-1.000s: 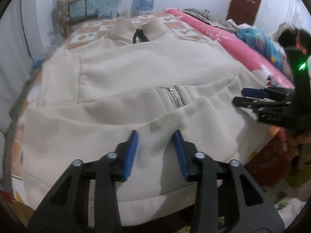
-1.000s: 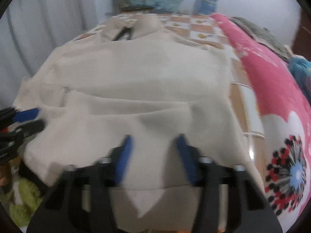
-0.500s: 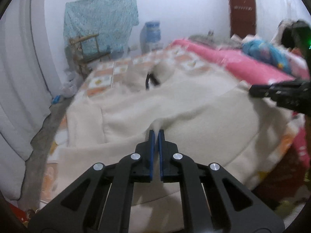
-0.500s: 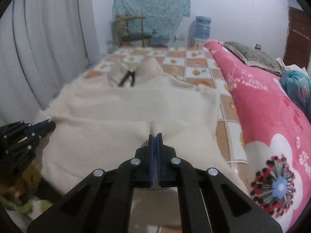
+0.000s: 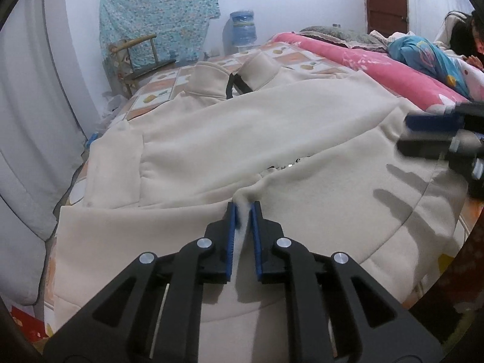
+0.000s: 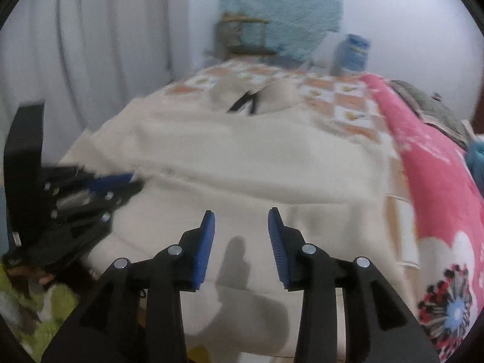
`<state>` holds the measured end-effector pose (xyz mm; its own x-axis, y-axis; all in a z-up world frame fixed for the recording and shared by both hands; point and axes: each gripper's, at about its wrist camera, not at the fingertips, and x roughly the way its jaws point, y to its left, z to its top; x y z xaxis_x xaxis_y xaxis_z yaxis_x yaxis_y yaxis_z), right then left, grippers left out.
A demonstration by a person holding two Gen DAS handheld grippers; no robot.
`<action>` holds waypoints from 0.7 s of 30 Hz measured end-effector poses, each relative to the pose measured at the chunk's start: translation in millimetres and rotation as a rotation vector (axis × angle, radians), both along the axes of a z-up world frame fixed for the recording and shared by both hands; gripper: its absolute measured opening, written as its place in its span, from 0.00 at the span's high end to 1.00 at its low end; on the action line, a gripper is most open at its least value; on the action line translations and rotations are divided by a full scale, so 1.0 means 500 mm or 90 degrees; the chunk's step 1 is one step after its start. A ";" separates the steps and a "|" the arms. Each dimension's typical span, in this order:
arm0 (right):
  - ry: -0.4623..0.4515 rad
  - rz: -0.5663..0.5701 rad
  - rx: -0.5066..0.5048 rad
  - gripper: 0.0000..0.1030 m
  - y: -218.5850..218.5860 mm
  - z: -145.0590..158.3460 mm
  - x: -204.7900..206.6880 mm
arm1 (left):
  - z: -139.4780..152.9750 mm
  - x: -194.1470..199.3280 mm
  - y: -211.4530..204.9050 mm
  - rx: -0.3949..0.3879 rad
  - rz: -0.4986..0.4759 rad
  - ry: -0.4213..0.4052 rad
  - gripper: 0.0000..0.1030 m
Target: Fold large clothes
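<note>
So far I am only partway into folding the cream jacket [image 5: 272, 127], which is lying spread across the bed [image 5: 163, 90] with its collar [image 5: 224, 78] at the far end and its hem nearest me. Its lower part is already lying doubled up over the body, the fold edge crossing the middle of the cloth. My left gripper [image 5: 243, 208] is pinching a small ridge of the jacket's fabric between nearly closed jaws, which have just been easing apart a little. My right gripper [image 6: 241, 220] is standing moderately open above the cloth with nothing between its pads, its jaws having just been opening. I am judging that most of the folding is still ahead: the jacket is remaining wide, and further folds are needed to make it compact.
</note>
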<state>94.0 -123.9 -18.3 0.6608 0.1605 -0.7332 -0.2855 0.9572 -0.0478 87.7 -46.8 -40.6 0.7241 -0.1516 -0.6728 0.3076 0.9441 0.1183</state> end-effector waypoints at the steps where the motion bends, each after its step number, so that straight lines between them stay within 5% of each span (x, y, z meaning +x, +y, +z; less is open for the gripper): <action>1: 0.014 -0.003 -0.014 0.65 0.006 -0.015 0.006 | 0.000 0.001 0.002 -0.004 -0.001 0.001 0.89; 3: 0.035 -0.019 -0.019 0.64 0.006 -0.051 0.020 | 0.002 0.003 0.012 -0.017 -0.005 0.010 0.86; 7: 0.052 -0.032 0.026 0.64 -0.013 -0.051 0.027 | 0.020 0.002 0.070 -0.062 0.019 0.019 0.64; 12: 0.042 -0.029 0.021 0.63 -0.011 -0.054 0.020 | 0.011 0.013 0.207 -0.030 0.169 0.016 0.63; 14: 0.044 -0.029 0.027 0.63 -0.013 -0.053 0.019 | 0.013 0.015 0.258 -0.086 0.187 0.018 0.65; 17: 0.030 -0.051 0.013 0.63 -0.030 -0.037 0.023 | 0.011 0.024 0.286 -0.088 0.221 0.024 0.64; 21: 0.011 -0.164 0.003 0.63 -0.135 -0.016 0.015 | 0.006 0.022 0.298 -0.115 0.226 0.028 0.64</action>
